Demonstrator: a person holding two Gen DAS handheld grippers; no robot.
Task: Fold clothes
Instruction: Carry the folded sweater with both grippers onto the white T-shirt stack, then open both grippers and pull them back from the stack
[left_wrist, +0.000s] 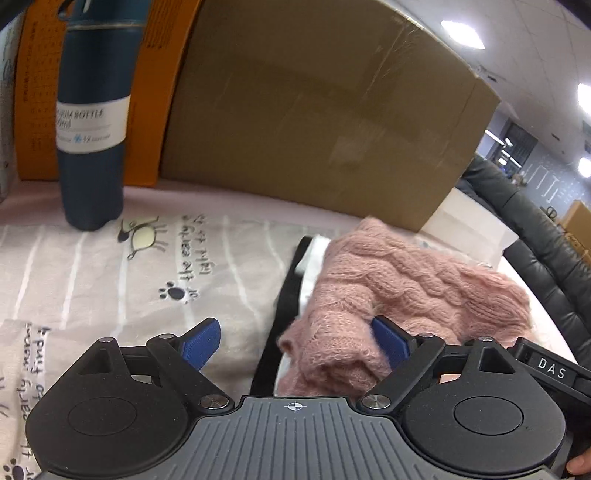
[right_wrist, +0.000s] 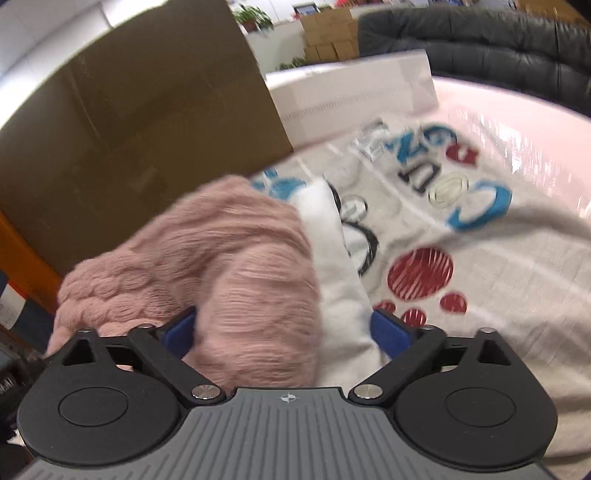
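Observation:
A pink cable-knit sweater lies bunched on the cloth-covered table, over a white and black garment. My left gripper is open, its jaws wide apart, with the sweater's near edge between the blue pads. In the right wrist view the same sweater fills the space between the jaws of my right gripper, which is open, beside the white garment. The right view is blurred by motion.
A large brown cardboard box stands at the back of the table. A dark blue vacuum bottle stands at the left before an orange box. A printed grey cloth covers the table. A white box and a dark sofa lie beyond.

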